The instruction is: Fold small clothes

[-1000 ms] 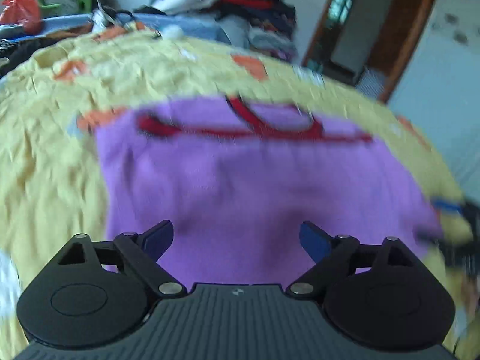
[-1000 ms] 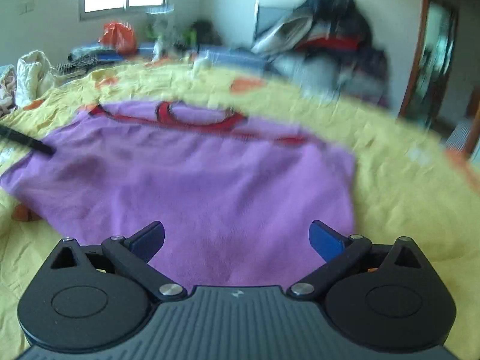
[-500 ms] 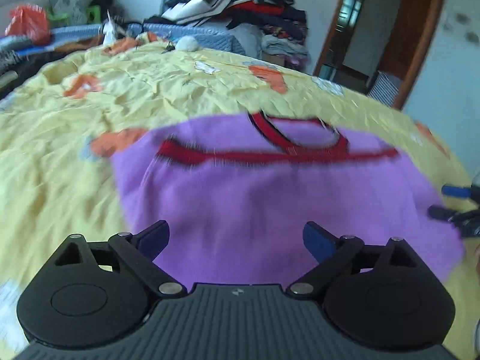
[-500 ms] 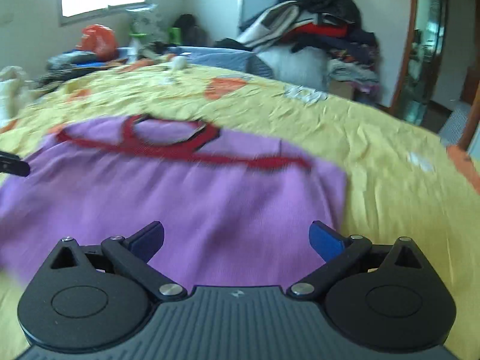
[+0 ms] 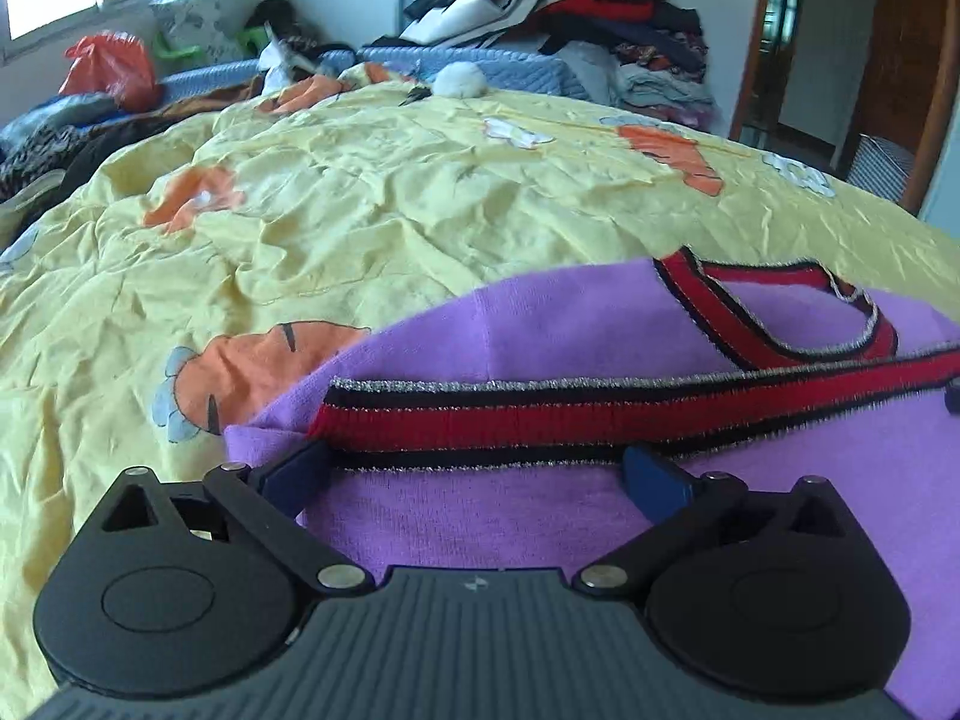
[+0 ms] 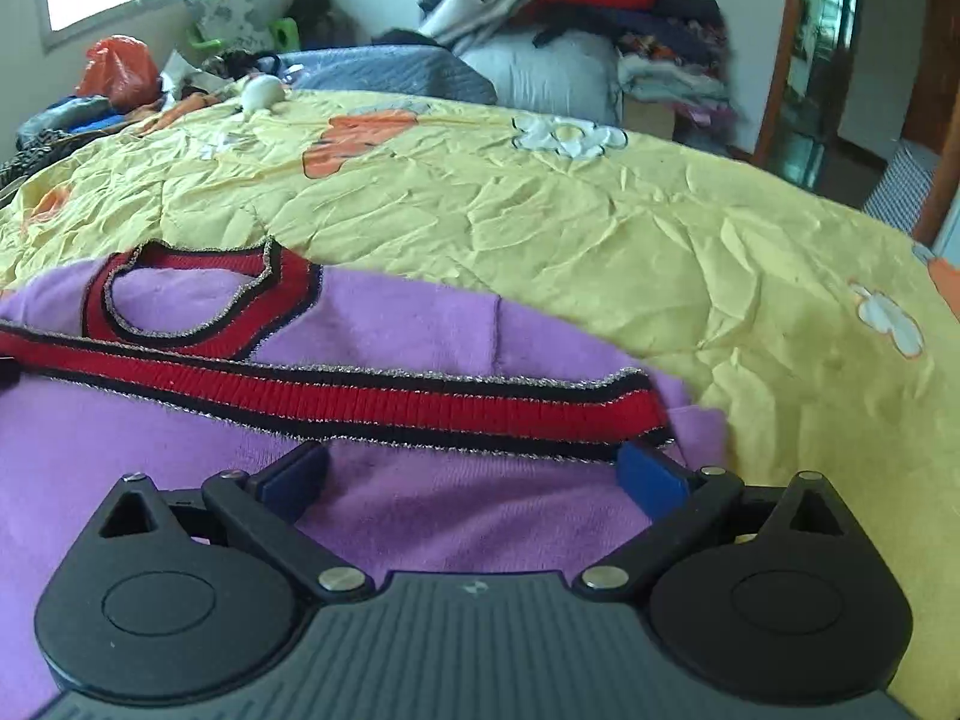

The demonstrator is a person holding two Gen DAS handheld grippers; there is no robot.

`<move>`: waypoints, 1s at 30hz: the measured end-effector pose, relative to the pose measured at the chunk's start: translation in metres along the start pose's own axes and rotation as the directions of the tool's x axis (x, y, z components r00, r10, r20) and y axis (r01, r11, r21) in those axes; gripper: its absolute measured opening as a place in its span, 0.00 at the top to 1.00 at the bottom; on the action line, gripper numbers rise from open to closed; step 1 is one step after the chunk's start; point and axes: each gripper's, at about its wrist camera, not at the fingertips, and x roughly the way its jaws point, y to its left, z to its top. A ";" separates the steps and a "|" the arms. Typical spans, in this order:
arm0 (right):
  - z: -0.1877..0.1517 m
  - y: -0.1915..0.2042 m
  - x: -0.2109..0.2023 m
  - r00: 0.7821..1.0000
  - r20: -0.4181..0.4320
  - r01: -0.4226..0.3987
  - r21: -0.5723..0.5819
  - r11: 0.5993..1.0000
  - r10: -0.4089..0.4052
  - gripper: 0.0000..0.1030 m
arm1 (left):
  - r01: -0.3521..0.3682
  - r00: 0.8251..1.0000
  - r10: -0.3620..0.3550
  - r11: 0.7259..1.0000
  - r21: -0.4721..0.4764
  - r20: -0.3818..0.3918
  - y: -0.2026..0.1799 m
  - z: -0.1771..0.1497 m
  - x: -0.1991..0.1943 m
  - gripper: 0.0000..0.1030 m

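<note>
We hold both tongs, left and right, wide open and gripping nothing, low over the purple sweater's red-striped hem on the yellow bedspread.

The purple sweater runs off the right and lower edges of the left wrist view, and off the left and lower edges of the right wrist view, so its full outline shows in neither. In both views the black gripper body across the bottom of the frame hides the near part of the cloth. A dark bit at the right edge of the left view, by the red band, is cut off and cannot be identified.
</note>
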 end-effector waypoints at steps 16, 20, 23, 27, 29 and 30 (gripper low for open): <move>-0.093 0.018 -0.090 0.999 0.024 -0.026 -0.109 0.994 0.029 0.00 | -0.034 0.999 0.032 0.987 -0.159 -0.013 0.017 -0.095 -0.096 0.06; -0.110 0.038 -0.129 0.994 0.086 -0.060 -0.106 0.993 0.069 0.00 | 0.028 0.998 -0.017 0.983 -0.179 0.061 0.017 -0.106 -0.142 0.08; -0.124 0.047 -0.127 0.994 0.065 -0.076 -0.105 0.992 0.083 0.00 | 0.144 0.984 -0.130 0.982 -0.120 0.123 -0.007 -0.117 -0.165 0.06; -0.142 0.036 -0.118 0.995 0.058 -0.076 -0.098 0.992 0.082 0.00 | 0.146 0.989 -0.146 0.989 -0.028 -0.002 -0.036 -0.130 -0.143 0.07; -0.144 0.026 -0.121 0.997 0.052 -0.047 -0.083 0.995 0.051 0.00 | 0.100 0.995 -0.101 0.993 0.059 0.010 -0.041 -0.141 -0.141 0.02; -0.144 0.023 -0.122 0.998 0.044 -0.046 -0.069 0.997 0.049 0.00 | 0.079 0.997 -0.081 0.993 0.084 0.015 -0.042 -0.145 -0.144 0.00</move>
